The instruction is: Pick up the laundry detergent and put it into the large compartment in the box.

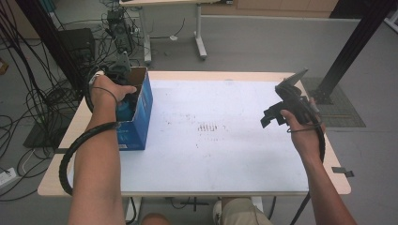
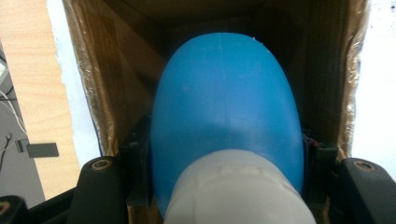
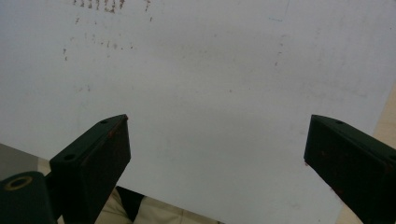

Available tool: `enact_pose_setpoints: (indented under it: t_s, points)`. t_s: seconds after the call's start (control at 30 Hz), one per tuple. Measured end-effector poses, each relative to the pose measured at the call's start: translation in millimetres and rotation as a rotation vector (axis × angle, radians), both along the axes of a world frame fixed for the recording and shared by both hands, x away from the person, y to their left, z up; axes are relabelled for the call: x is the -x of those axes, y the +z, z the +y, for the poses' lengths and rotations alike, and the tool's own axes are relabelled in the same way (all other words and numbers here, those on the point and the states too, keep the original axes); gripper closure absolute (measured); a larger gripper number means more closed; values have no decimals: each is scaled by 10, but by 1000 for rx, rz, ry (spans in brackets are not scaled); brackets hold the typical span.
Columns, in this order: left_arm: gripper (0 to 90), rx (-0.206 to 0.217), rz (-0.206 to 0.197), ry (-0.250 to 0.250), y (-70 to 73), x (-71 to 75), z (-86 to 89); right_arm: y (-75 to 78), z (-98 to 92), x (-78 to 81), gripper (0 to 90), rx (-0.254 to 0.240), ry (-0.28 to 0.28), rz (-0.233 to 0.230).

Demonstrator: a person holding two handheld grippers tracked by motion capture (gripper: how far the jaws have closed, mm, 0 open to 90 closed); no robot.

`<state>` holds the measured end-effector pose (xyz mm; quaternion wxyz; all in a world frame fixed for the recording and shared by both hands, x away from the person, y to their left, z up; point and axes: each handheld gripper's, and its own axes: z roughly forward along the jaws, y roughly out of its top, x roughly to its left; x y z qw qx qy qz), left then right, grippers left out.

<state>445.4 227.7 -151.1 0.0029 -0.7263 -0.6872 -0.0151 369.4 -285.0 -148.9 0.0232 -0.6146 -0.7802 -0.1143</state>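
Blue bottle (image 2: 224, 107): its lower end is sinking out of sight in the dark of the box, and its white cap (image 2: 236, 191) is being cut off by the bottom edge.
Cardboard box (image 1: 141, 119): the person's left hand (image 1: 109, 91) is covering its opening in the high view, hiding the contents.
Left gripper (image 1: 123, 93): hand and box wall are hiding its tips.
Right gripper (image 3: 215, 154): the picture's lower edge is cropping both black jaws.

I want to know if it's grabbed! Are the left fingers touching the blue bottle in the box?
Touching. The left gripper view shows the black fingers pressed against both sides of the blue bottle inside the box.
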Motion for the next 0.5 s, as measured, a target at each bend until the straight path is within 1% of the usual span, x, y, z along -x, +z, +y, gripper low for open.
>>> enact_pose_setpoints:
  t_s: [0.27,0.5]
  points:
    - [375,1,8,-12,-73,3,0,-14,-2,1,71,3,-3,2]
    - [374,3,2,-12,-82,26,7,-10,-8,6,71,2,0,0]
